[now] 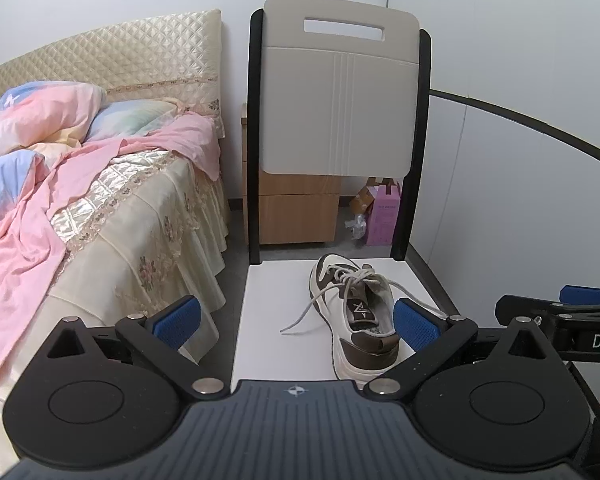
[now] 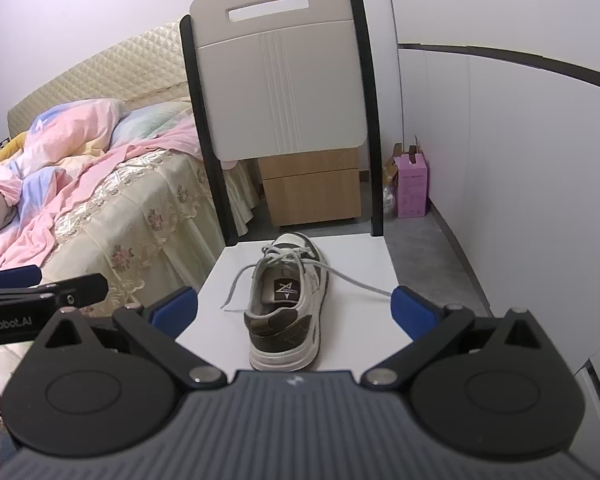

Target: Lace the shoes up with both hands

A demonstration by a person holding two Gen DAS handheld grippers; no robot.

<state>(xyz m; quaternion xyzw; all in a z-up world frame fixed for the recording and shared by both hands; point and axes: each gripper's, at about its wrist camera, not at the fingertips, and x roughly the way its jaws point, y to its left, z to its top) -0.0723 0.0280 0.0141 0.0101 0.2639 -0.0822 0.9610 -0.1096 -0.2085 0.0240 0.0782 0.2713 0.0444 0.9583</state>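
Shoe (image 2: pixel 286 300) on chair seat (image 1: pixel 268 320), heel toward both grippers, laces threaded but untied. Left gripper (image 1: pixel 296 320) and right gripper (image 2: pixel 294 310) both spread wide, empty, short of the heel. Left lace end (image 2: pixel 234 292) lies on seat, right lace end (image 2: pixel 360 284) trails right. Advice: each gripper pinch its own end near the tip, pull evenly

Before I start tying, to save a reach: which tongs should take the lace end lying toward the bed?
Left, probably. That lace end lies between the open left tongs.
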